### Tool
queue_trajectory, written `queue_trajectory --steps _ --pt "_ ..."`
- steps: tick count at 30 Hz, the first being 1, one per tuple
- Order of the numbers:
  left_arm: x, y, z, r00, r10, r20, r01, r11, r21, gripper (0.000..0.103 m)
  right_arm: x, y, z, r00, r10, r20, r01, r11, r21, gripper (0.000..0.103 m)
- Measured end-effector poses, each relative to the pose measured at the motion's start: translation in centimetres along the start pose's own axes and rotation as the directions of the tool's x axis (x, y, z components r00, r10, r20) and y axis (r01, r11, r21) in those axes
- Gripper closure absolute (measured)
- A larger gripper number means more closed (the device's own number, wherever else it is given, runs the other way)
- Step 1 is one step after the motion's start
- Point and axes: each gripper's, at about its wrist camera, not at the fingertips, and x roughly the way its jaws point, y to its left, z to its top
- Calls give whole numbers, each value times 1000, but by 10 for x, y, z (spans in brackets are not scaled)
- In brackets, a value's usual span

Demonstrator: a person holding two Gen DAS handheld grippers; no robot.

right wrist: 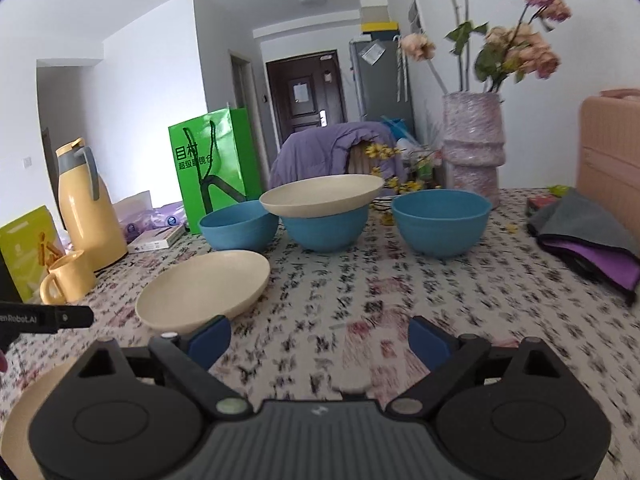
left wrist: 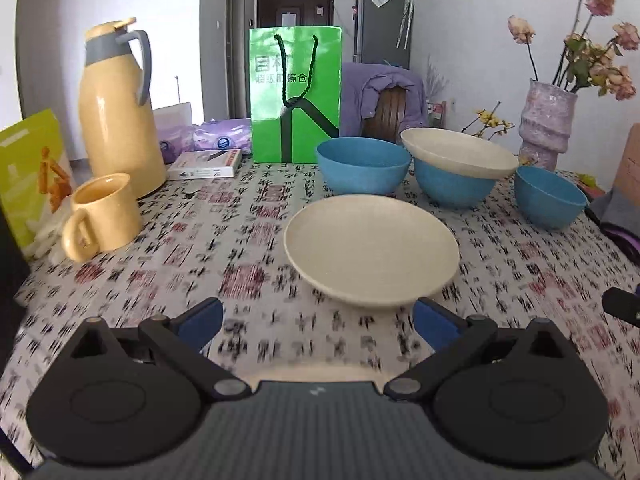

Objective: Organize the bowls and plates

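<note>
A cream plate (left wrist: 370, 248) (right wrist: 206, 286) lies on the patterned tablecloth just ahead of my left gripper (left wrist: 318, 326), which stands open and holds nothing. Behind it stand three blue bowls: a left bowl (left wrist: 362, 164) (right wrist: 239, 226), a middle bowl (left wrist: 452, 186) (right wrist: 326, 230) with a second cream plate (left wrist: 460, 152) (right wrist: 322, 196) resting tilted on its rim, and a right bowl (left wrist: 550, 198) (right wrist: 441, 218). My right gripper (right wrist: 320, 342) is open over bare cloth, right of the near plate. Another cream plate's edge (right wrist: 24, 408) shows at that view's lower left.
A yellow thermos (left wrist: 118, 120) and yellow mug (left wrist: 102, 216) stand at the left, with a green paper bag (left wrist: 296, 96) behind. A pink vase of flowers (left wrist: 546, 124) stands at the back right. A folded grey and purple cloth (right wrist: 584, 240) lies at the right edge.
</note>
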Motion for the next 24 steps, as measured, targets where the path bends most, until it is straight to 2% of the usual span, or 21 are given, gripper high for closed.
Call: queue_trajectory --steps 3,7,9,10,14,16,18,19,21,24 --pt "23 7 18 1000 11 5 -11 1000 8 0 29 -1 15 999 34 -26 -34 999 17 9" --pt "62 22 43 999 -15 -50 13 999 -30 5 71 6 30 996 60 -67 -60 998 13 13" --pt "82 29 52 996 -38 -79 35 998 -45 12 94 10 38 990 94 -109 -90 995 44 21" --pt "96 34 56 994 -48 -100 42 998 -56 13 106 12 40 985 115 -128 -108 992 61 21" --pt "141 52 63 976 -95 -194 67 987 -148 36 148 29 44 976 138 -168 -130 990 54 24" --pt "158 59 65 966 -122 -226 79 979 -190 45 167 35 45 971 144 -190 -137 989 52 32" --pt "168 61 65 963 -138 -234 93 977 -191 57 183 40 46 966 148 -210 -141 989 47 41" --pt "170 61 65 961 -147 -233 104 977 -184 59 189 43 47 966 145 -215 -139 989 43 44" --pt "175 60 66 959 -166 -229 128 977 -171 64 200 46 47 962 151 -225 -145 989 43 58" --pt "182 58 64 955 -169 -243 131 978 -164 73 213 47 46 956 154 -248 -146 988 52 69"
